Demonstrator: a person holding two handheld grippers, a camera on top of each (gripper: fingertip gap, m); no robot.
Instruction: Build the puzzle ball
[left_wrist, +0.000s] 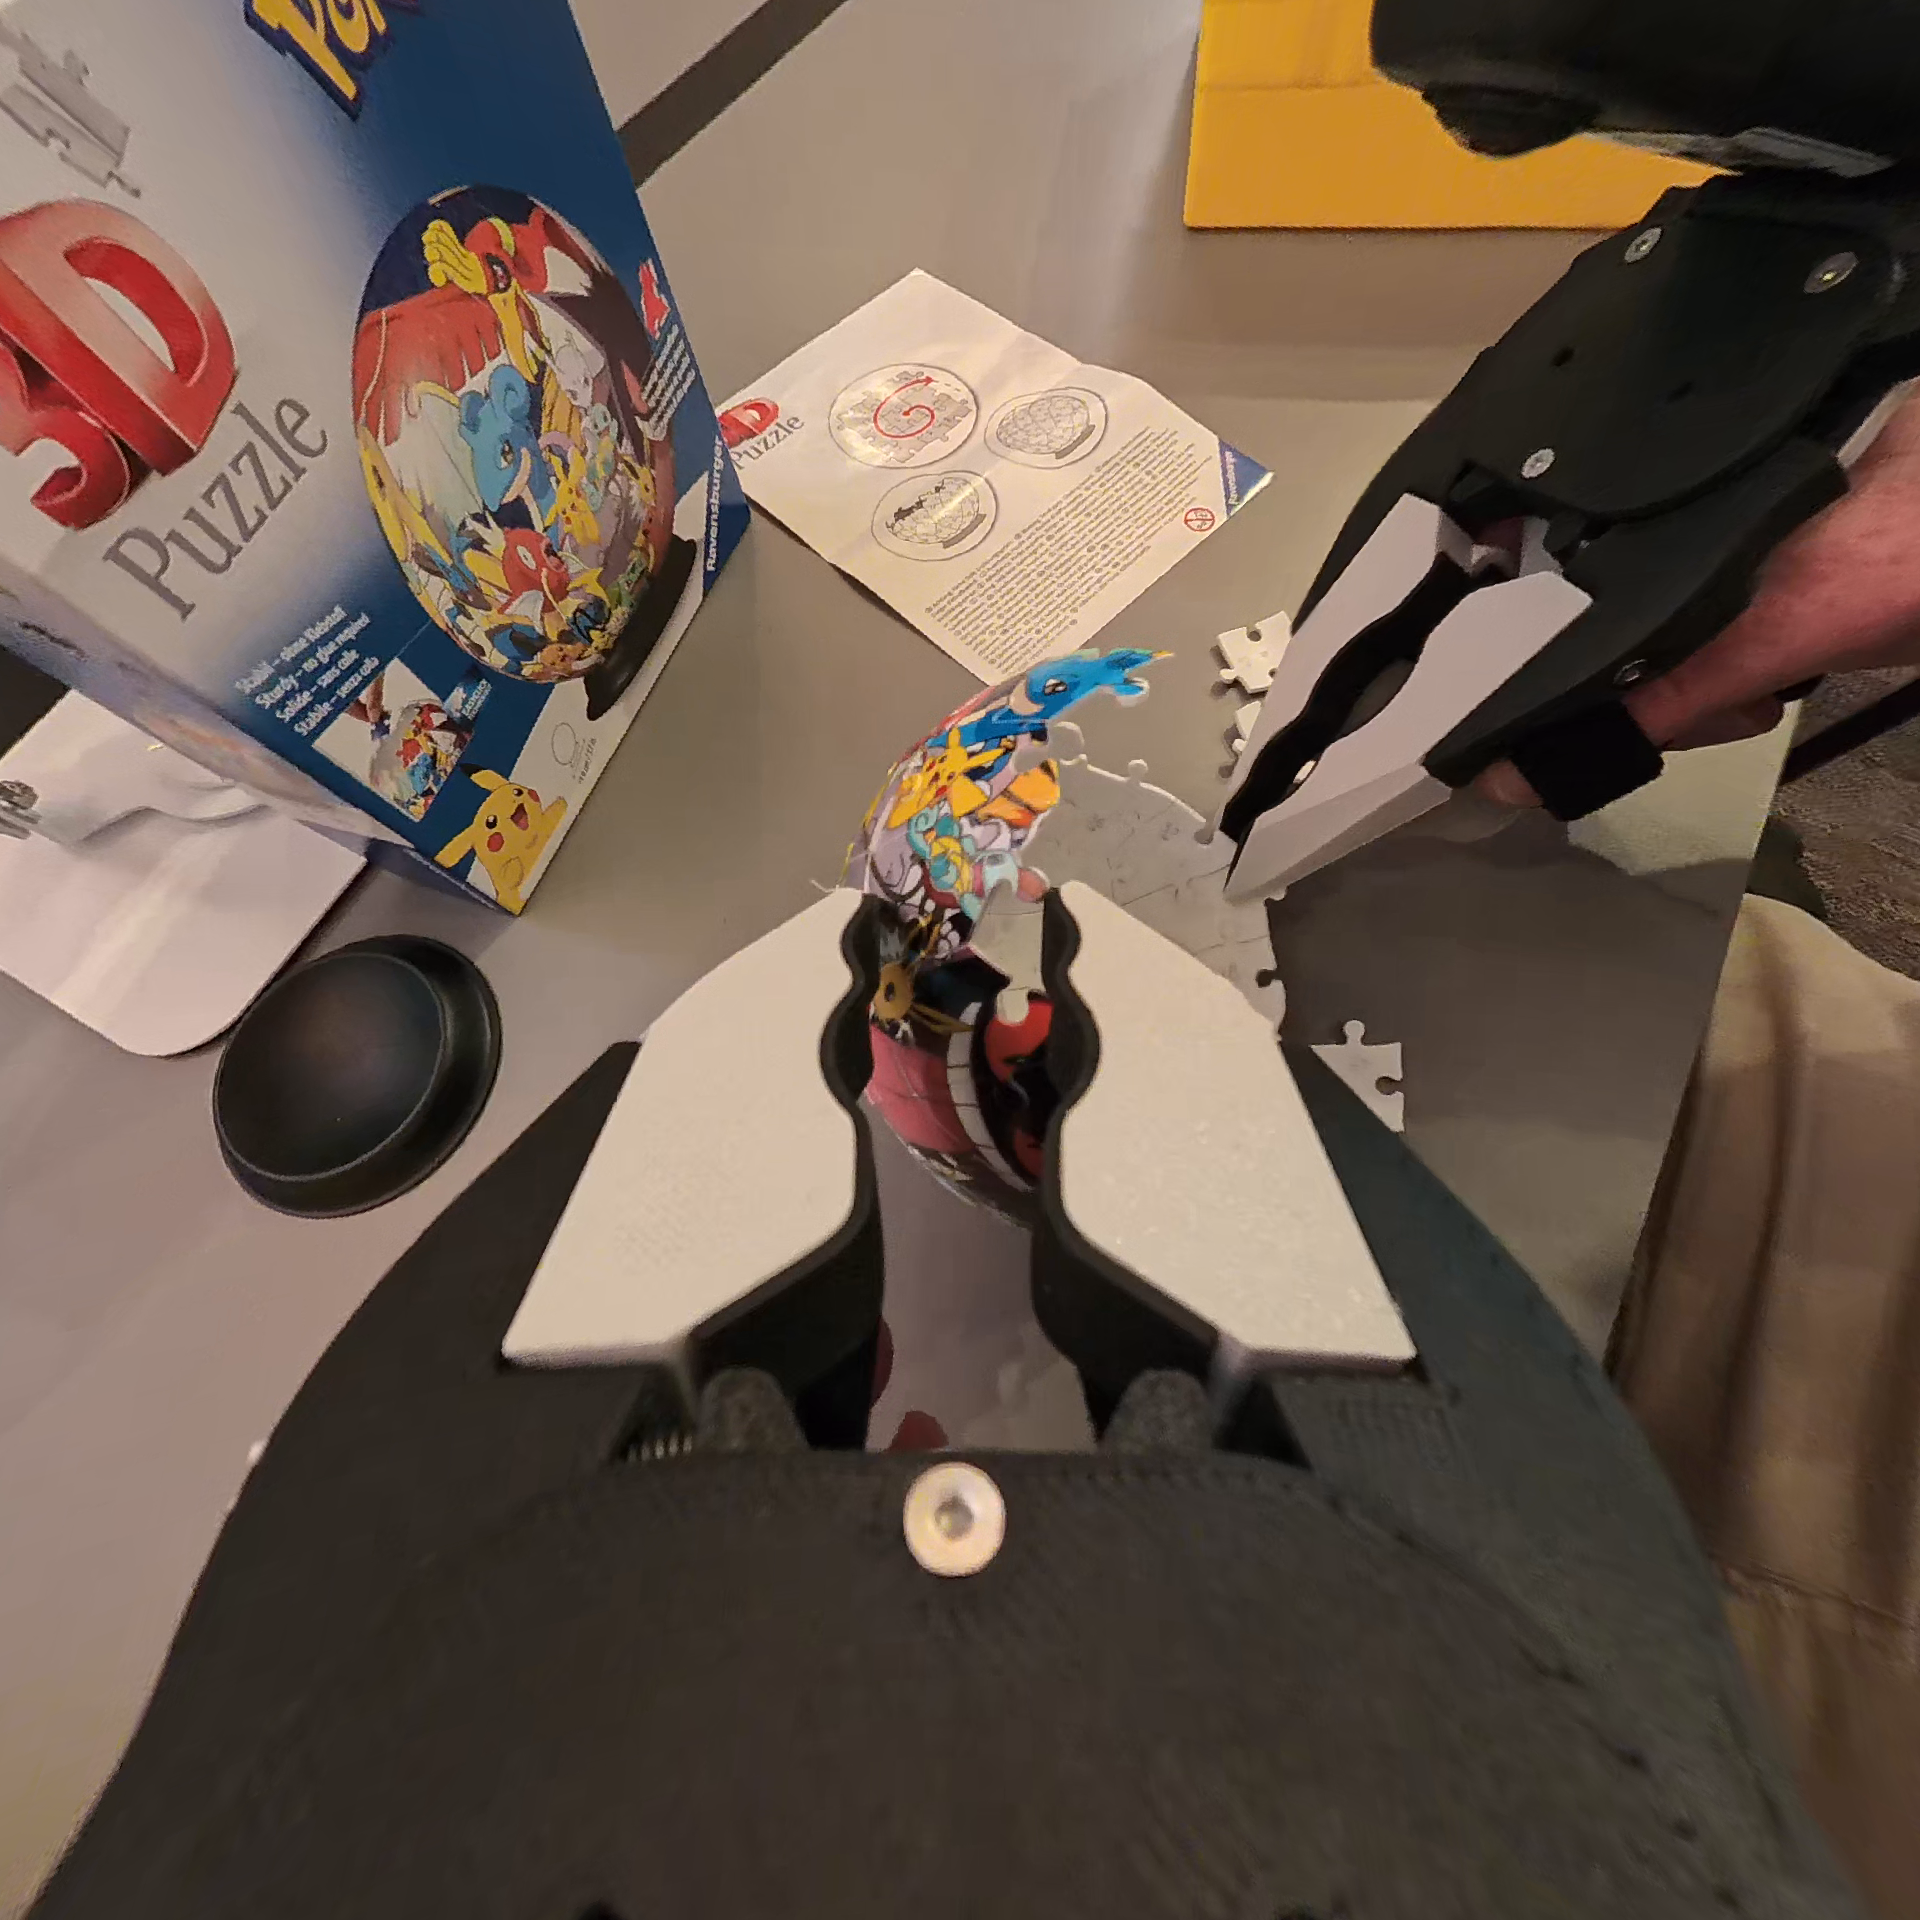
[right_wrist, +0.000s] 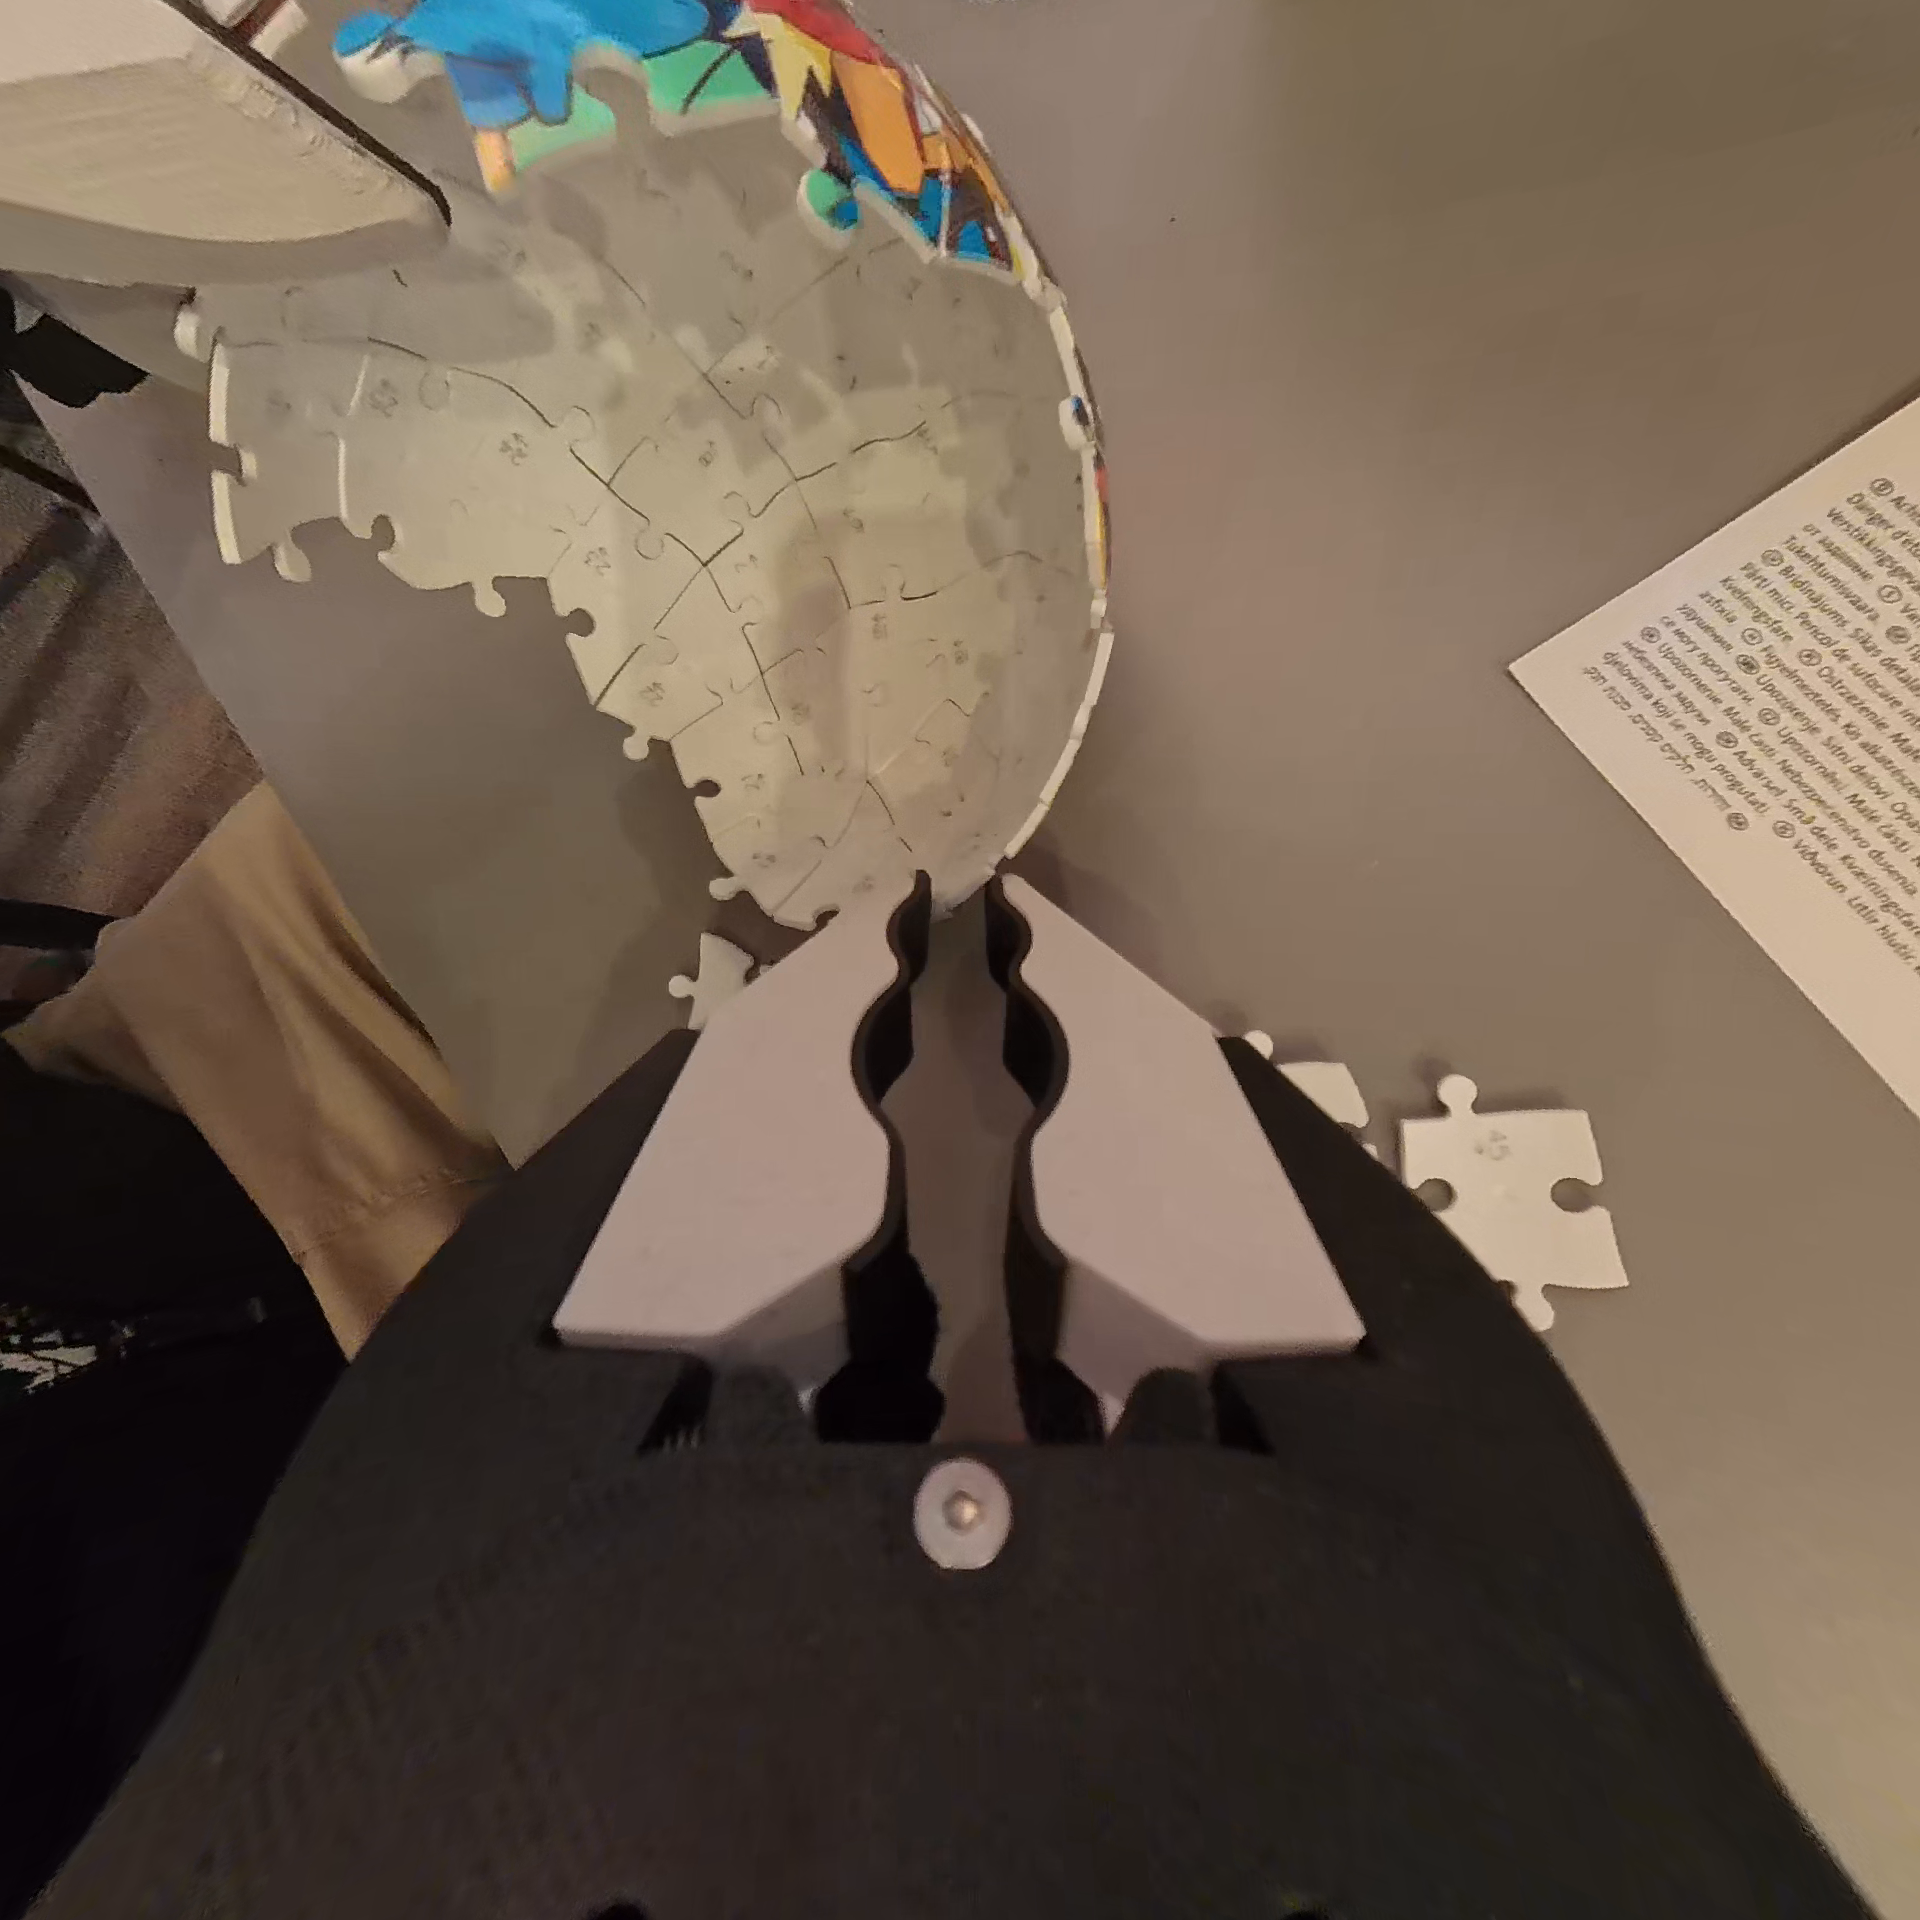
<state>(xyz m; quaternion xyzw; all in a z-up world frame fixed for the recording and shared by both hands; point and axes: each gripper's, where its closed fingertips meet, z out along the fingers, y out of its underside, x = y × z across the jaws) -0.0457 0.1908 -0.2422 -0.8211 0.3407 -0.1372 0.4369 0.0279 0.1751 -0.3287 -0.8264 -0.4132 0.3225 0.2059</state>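
The partly built puzzle ball (left_wrist: 966, 800) is a curved shell, coloured outside and white inside (right_wrist: 779, 571), held tilted above the grey table. My left gripper (left_wrist: 951, 914) is shut on its near edge; one of its white fingers (right_wrist: 208, 156) shows at the top left of the right wrist view. My right gripper (right_wrist: 958, 888) has its jaws nearly together on the shell's white rim, and it also shows in the left wrist view (left_wrist: 1242, 852). Loose white pieces (right_wrist: 1507, 1195) lie face down beside it.
The puzzle box (left_wrist: 312, 468) stands at the left, with the black ball stand (left_wrist: 353, 1070) in front of it. A leaflet (left_wrist: 997, 457) lies behind the ball. A yellow box (left_wrist: 1351, 125) sits at the far right. More pieces (left_wrist: 1361, 1070) lie near the table's right edge. Spacing between my two grippers at the tips: around 12 centimeters.
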